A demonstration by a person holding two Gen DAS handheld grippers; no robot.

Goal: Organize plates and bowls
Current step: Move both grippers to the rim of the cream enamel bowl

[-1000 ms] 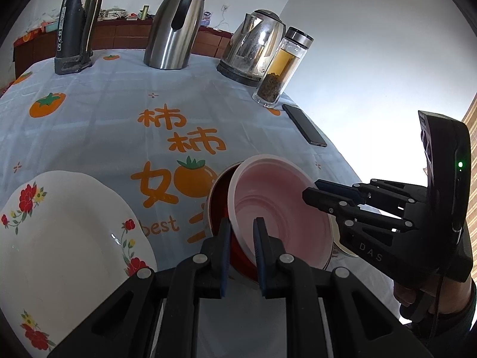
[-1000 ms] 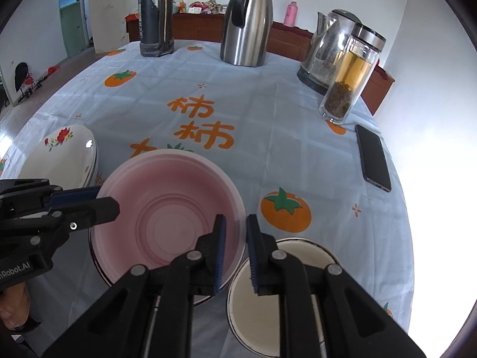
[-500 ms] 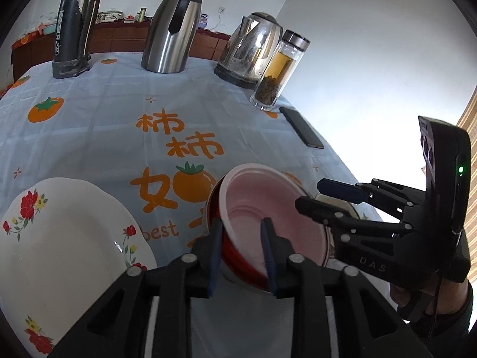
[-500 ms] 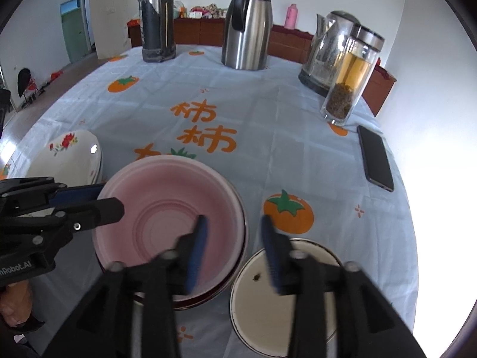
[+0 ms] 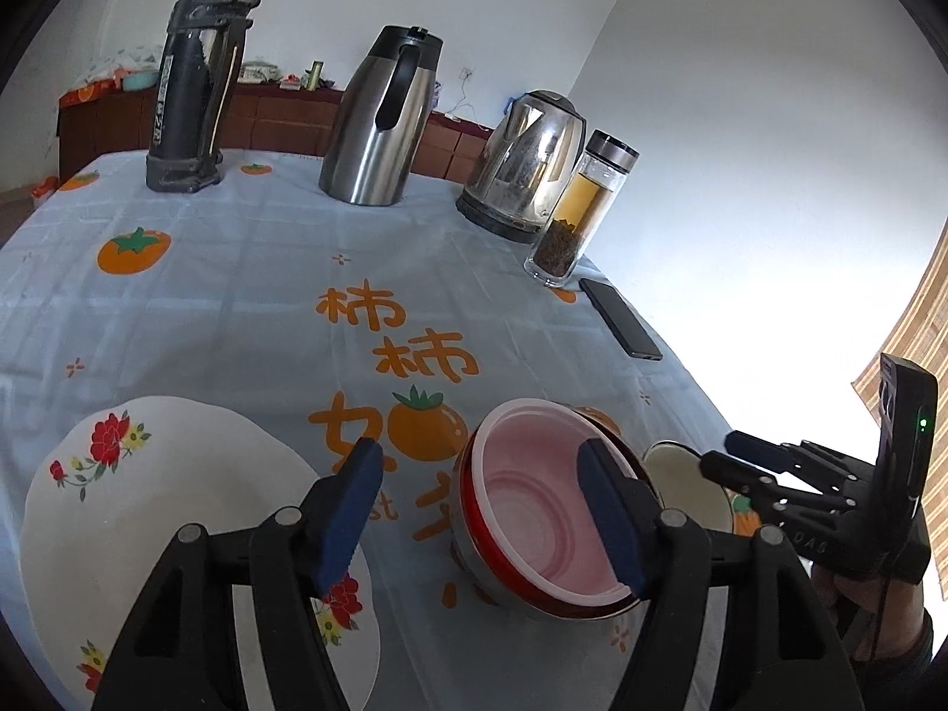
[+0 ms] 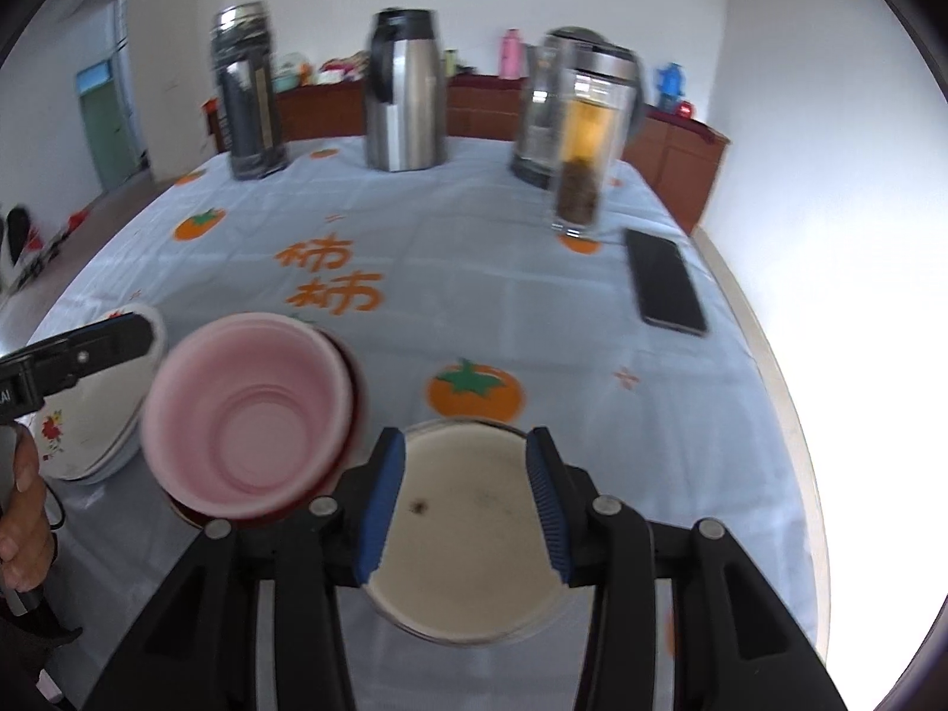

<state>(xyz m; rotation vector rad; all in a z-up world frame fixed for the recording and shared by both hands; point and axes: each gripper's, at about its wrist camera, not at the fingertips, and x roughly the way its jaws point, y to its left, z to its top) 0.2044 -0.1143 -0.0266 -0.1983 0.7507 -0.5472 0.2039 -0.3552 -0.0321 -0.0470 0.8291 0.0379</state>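
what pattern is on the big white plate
Red flowers with green leaves around the rim of the white plate; clearest in the left wrist view.

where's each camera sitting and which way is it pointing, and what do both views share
Left wrist: sits on the left gripper, low at the near table edge, facing across the tablecloth; its open fingers frame the pink bowl, and the right gripper shows at right.
Right wrist: sits on the right gripper, facing the same way from further right, open above the cream bowl; the left gripper and a hand show at left.
Shared: pink bowl, cream bowl, floral plate, phone.
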